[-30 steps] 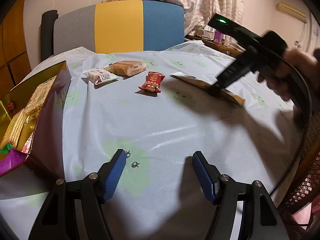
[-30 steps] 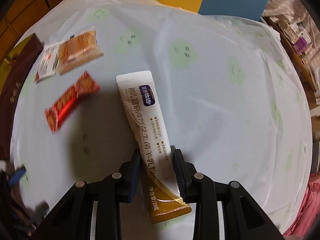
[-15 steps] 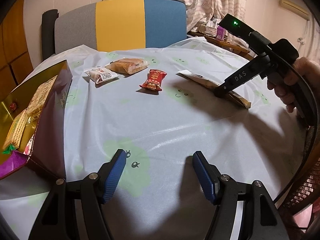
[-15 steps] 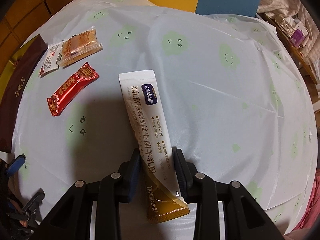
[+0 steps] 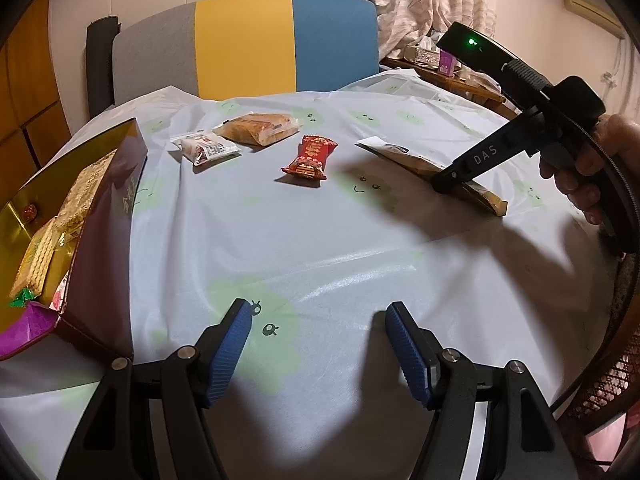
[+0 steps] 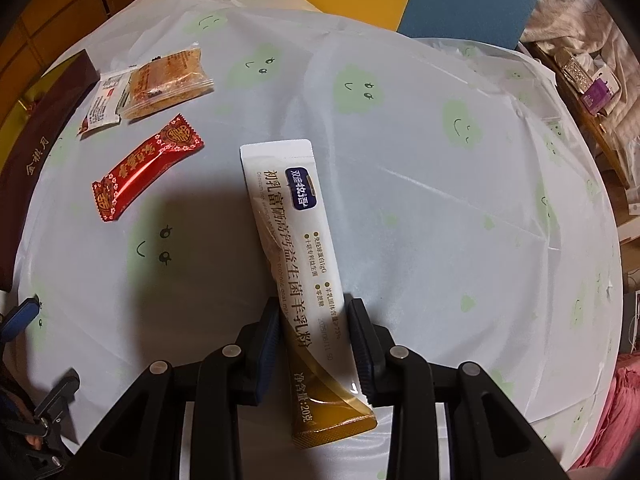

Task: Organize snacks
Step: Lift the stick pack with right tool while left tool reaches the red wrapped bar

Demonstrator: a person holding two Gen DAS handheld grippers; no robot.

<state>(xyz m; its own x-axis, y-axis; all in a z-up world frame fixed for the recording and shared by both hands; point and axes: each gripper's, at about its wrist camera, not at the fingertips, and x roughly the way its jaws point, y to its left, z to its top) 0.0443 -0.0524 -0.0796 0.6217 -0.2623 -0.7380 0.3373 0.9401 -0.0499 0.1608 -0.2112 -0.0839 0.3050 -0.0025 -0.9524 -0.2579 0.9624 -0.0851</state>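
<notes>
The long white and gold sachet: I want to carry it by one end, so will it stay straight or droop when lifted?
The white and gold sachet looks thin and flat, so it will probably sag beyond the right gripper, whose pads close on its edges near the gold end. Its glossy film may slip. It seems light, likely a powder stick.
</notes>
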